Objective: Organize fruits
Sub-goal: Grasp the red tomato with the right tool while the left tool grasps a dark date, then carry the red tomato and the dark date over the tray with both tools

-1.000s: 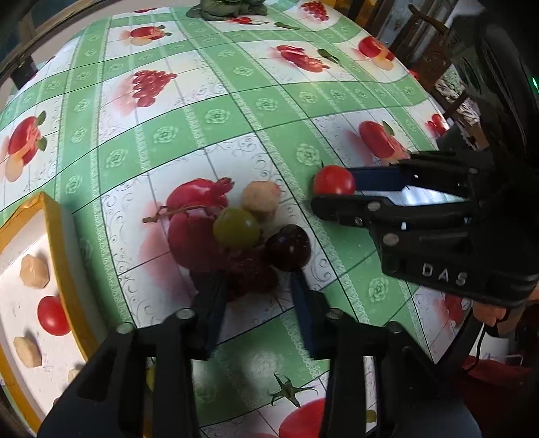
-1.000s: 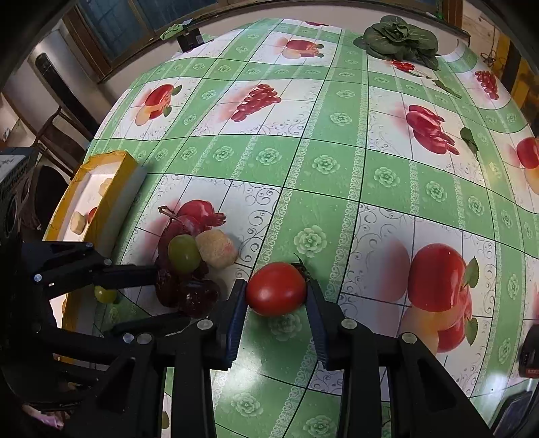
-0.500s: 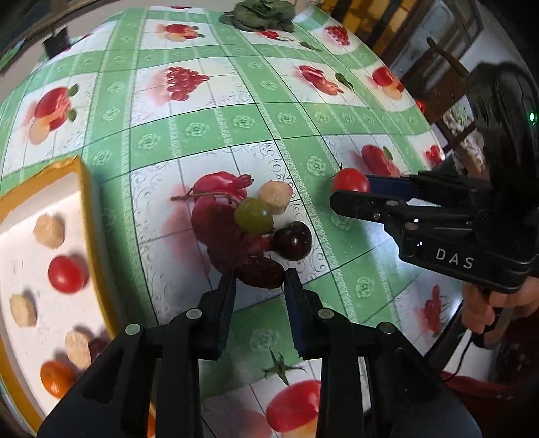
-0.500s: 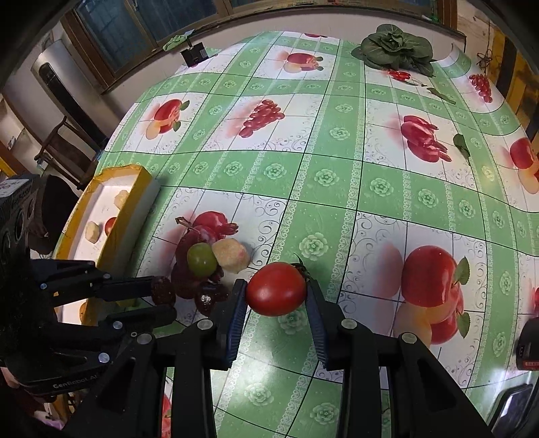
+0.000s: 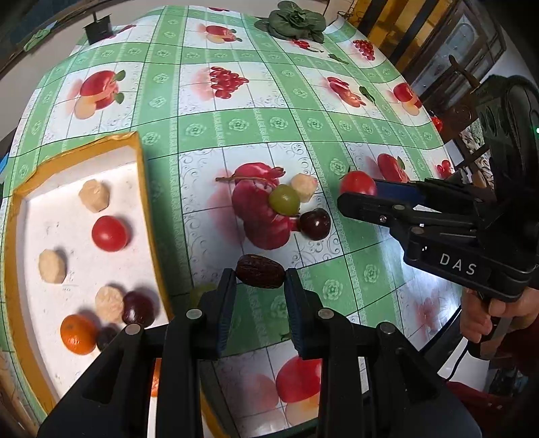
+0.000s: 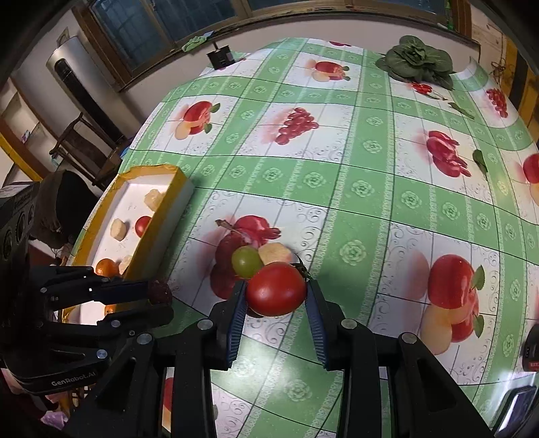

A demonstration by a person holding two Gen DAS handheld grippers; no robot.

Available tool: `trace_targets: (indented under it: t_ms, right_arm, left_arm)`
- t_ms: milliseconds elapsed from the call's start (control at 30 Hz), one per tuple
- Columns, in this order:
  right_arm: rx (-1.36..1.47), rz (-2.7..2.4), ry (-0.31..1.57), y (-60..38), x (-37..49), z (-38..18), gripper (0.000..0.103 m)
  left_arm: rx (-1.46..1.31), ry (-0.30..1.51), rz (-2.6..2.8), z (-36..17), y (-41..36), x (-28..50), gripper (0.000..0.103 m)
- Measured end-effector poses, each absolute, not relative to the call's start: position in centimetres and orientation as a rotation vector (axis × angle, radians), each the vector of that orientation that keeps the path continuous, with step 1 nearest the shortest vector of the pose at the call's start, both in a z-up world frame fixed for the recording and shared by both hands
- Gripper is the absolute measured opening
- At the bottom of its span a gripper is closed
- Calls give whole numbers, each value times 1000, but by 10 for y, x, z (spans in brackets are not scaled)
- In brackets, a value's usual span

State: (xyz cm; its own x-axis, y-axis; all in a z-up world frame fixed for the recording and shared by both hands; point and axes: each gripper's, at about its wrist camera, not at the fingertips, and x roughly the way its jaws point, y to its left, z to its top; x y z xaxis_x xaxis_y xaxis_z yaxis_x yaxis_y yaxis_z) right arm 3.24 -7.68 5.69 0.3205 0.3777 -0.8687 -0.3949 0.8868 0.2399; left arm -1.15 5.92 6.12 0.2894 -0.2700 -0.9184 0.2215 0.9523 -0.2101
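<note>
My left gripper [image 5: 258,279] is shut on a dark wrinkled date [image 5: 260,271] and holds it above the tablecloth, just right of the yellow-rimmed tray [image 5: 148,215]. My right gripper [image 6: 275,296] is shut on a red tomato [image 6: 276,289], lifted off the table. On the cloth lie a green grape [image 5: 284,199], a beige peeled piece [image 5: 304,183] and a dark cherry [image 5: 315,224]. The tray carries a tomato [image 5: 109,233], beige pieces, an orange [image 5: 78,334] and dark fruits. In the right wrist view the date [image 6: 160,291] shows at the left gripper's tips.
A leafy green vegetable [image 5: 292,23] lies at the table's far edge and a small black stand [image 5: 98,27] at the far left. Chairs stand past the right edge [image 5: 471,111]. A hand [image 5: 485,316] grips the right gripper's handle. Fruit pictures are printed on the cloth.
My left gripper closed on the date, lifted it and moved left toward the tray, so more of the tray shows. My right gripper rose a little with the tomato.
</note>
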Motion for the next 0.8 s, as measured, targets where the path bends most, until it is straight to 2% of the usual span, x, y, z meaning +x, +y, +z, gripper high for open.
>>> trace_targets:
  t_ms: [400,800]
  right_arm:
    - [-38,584,1113,-44,25,71,36]
    - [-83,688,1099,1,13,81,35]
  left_arm:
    - [-73,1208,-287,73,79,-25,27]
    - [-160,1195,-177,82,150,-59,27]
